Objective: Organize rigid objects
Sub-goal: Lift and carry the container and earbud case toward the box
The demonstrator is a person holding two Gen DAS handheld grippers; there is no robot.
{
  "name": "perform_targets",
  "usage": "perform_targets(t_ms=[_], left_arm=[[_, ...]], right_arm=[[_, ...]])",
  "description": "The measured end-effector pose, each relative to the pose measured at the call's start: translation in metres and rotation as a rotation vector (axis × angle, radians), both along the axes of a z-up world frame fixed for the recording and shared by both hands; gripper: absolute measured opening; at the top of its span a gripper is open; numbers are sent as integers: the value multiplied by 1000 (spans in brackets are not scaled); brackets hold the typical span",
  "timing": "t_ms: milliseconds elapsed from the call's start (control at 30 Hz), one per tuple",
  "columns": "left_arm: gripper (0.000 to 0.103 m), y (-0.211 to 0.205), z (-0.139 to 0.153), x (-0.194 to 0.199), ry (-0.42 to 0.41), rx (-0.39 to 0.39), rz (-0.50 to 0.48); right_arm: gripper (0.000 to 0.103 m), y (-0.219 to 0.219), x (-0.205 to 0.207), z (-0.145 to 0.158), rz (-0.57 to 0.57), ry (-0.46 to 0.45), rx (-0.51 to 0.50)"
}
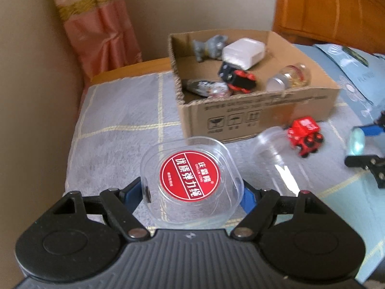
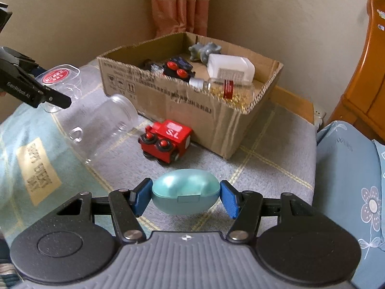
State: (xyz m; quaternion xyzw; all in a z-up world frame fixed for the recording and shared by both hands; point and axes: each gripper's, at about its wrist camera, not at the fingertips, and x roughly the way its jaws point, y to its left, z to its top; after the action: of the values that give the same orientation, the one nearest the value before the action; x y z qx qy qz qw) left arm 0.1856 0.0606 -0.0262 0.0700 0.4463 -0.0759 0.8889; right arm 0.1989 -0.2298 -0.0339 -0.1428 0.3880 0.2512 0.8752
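Above the blanket (image 2: 276, 168), left gripper (image 1: 192, 192) clasps clear case (image 1: 190, 180); right gripper (image 2: 185, 198) clasps teal egg (image 2: 185, 196).

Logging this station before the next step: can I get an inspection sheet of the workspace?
Surface: grey checked blanket.
Job's things: cardboard box holds toys, bottles; red toy train and clear jar lie outside it.
Clutter: blue floral bag.
Grippers: left gripper grips clear case; right gripper grips teal egg.
Cables: nothing seen.
Surroundings: pink curtain, wooden furniture.
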Motion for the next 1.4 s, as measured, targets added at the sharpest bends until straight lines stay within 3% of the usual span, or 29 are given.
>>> perform_targets(t_ms=[367, 733, 1100, 1400], left_arm=[[79, -21, 47, 5, -71, 43, -109], [79, -35, 81, 60, -132, 34, -118], [79, -46, 70, 117, -96, 43, -84], [79, -51, 53, 155, -50, 44, -60]], right_arm=[[66, 5, 5, 45, 24, -63, 29], [66, 14, 46, 89, -17, -144, 48], [66, 25, 107, 87, -95, -106, 17], [66, 34, 149, 69, -147, -48, -2]])
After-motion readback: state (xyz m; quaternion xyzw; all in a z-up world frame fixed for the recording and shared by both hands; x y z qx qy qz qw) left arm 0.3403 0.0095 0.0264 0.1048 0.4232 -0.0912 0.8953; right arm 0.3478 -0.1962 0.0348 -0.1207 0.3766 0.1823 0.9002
